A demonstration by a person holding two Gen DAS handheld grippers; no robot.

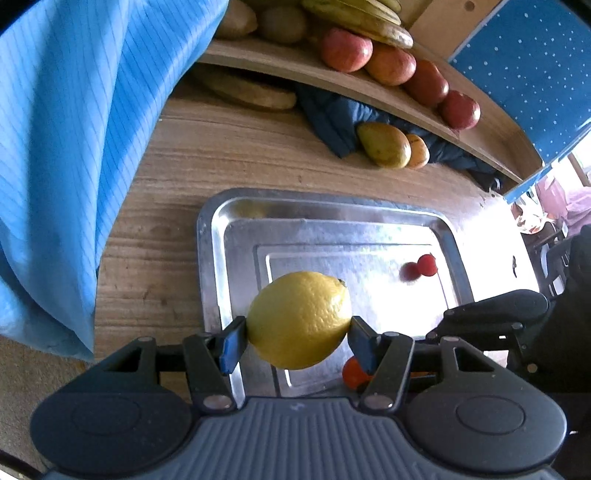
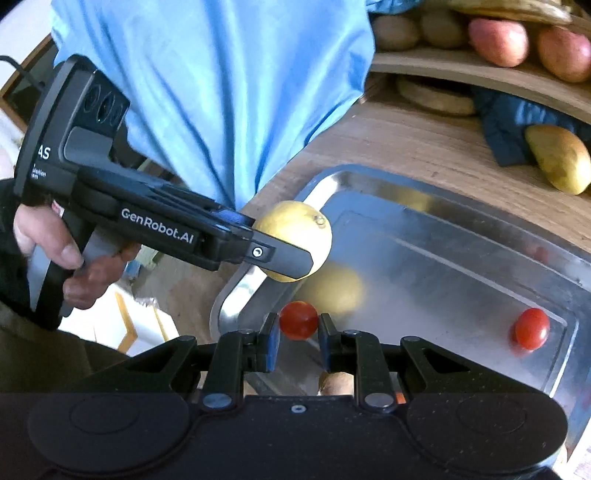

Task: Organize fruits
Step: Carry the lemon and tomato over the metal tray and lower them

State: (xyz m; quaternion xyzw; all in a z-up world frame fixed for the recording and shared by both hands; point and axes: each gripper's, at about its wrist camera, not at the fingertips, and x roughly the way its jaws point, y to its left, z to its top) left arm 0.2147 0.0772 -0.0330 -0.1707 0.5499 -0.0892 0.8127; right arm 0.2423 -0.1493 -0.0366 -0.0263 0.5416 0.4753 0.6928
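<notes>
A wooden table (image 1: 155,206) carries the scene, with a curved wooden shelf (image 1: 295,68) at its far side holding a row of red apples (image 1: 391,66), bananas (image 1: 362,18) and brownish fruit. Below the shelf a mango (image 1: 384,144) rests against a dark blue cloth (image 1: 332,118). A person's light blue sleeve (image 1: 74,129) hangs across the left of the left wrist view.

In the middle of the table lies a steel tray (image 1: 214,236). Most of its floor shows bare, with a cherry tomato (image 2: 532,328) near the right end and another red one touching it in the left wrist view.

The left gripper (image 1: 298,332) is clamped on a lemon (image 1: 299,319), one pad on each flank, and holds it in the air over the tray's near-left part; its yellow reflection shows in the metal beneath. The lemon's long axis runs roughly across the jaws, stem nub up and to the right.

The right gripper (image 2: 297,332) is closed on a small red tomato (image 2: 298,320), held just above the tray's near-left corner, below and in front of the lemon.

Both fruits are already over the tray, so the coming move likely turns on spacing: the tomato sits under the lemon's path down, so the right hand, nearer the tray floor, would probably set down first or shift toward the other tomatoes.
</notes>
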